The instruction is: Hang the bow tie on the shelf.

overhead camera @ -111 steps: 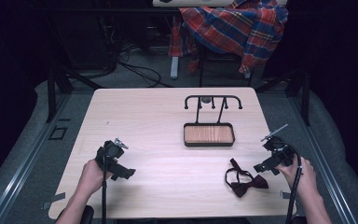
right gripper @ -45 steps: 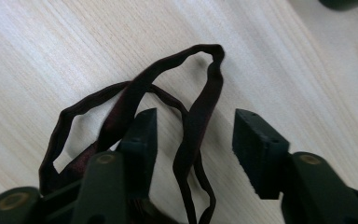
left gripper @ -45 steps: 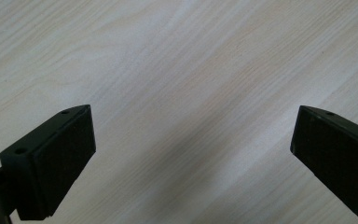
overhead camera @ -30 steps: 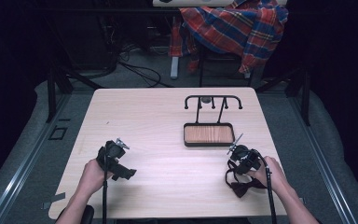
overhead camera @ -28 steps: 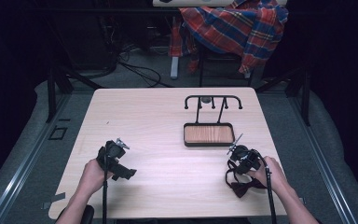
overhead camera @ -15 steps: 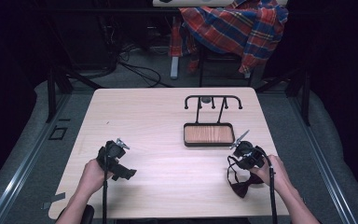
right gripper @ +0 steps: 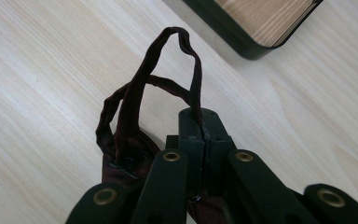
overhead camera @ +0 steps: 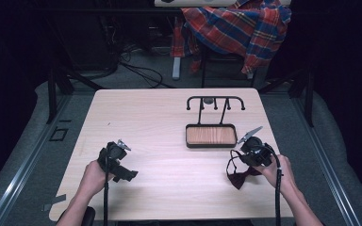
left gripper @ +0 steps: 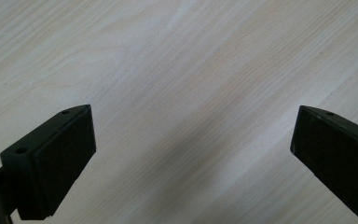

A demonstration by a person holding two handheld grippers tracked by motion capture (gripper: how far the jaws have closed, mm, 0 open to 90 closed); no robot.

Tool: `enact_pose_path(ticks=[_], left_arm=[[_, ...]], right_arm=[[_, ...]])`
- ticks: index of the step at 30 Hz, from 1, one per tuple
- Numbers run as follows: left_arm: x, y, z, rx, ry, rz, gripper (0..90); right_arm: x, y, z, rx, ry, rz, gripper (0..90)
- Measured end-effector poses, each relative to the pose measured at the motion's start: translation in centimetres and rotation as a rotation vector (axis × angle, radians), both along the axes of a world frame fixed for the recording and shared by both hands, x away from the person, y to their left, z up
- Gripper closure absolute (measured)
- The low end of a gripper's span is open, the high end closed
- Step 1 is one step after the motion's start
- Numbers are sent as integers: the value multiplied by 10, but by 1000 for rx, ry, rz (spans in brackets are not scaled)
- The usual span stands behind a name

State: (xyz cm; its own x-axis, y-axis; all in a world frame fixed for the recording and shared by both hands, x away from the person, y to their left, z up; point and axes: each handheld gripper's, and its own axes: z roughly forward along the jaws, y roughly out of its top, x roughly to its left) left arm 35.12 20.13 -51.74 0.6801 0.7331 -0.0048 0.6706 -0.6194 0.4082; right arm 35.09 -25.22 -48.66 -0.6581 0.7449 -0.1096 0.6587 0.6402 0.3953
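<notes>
Bench [overhead camera: 169,122]: pale wood, under both hands. Tray [overhead camera: 210,136]: just beyond the right hand-held gripper [overhead camera: 250,149]. Bow tie [overhead camera: 242,177]: dark red, hanging below that hand-held gripper, bow near the bench, strap [right gripper: 168,60] looping upward; its shape is partly hidden. The jaws are clamped on the strap. Left hand-held gripper [left gripper: 191,140]: jaws wide apart over bare bench, hand low.

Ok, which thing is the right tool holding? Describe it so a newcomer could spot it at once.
Start at the pale wooden table, then find the black tray with its hook rack near the far right. Just in front of the tray, the right tool is shut on the strap of a bow tie: the only soft, dark maroon thing on the table.
</notes>
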Motion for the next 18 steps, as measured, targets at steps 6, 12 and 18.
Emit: enact_pose_path(ticks=[6, 12, 18], left_arm=[[0, 0, 0, -1, -3, -2, 1], [-1, 0, 0, 1, 0, -5, 0], [-1, -1, 0, 0, -3, -17, 1]], right_arm=[[-2, 2, 6, 8, -31, 5, 895], [-2, -3, 12, 25, -62, -24, 895], [0, -7, 19, 48, -96, -54, 895]])
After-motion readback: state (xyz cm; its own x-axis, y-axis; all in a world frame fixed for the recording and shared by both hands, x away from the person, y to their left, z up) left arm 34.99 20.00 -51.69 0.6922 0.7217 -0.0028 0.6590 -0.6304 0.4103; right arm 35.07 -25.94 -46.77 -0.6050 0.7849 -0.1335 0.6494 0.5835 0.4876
